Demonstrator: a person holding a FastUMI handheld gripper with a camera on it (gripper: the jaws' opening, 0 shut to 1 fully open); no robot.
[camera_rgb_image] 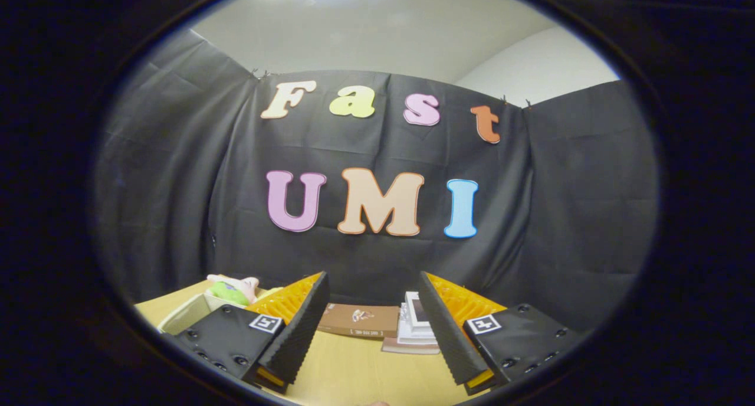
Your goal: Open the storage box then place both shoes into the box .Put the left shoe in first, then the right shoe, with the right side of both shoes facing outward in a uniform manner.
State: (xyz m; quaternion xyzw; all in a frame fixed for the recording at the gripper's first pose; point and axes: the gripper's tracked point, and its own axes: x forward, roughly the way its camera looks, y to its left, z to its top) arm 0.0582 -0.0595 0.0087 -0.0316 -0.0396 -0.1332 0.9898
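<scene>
One brown box (360,320), one book stack (416,329) and one bin (189,313) sat on the bench (354,370); the gripper (371,329) was spread wide, holding nothing.

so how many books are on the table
2, as far as I can tell: a brown book lies beyond the open claw, and a white book sits on a flat stack just right of it. The stack may hold more.
</scene>
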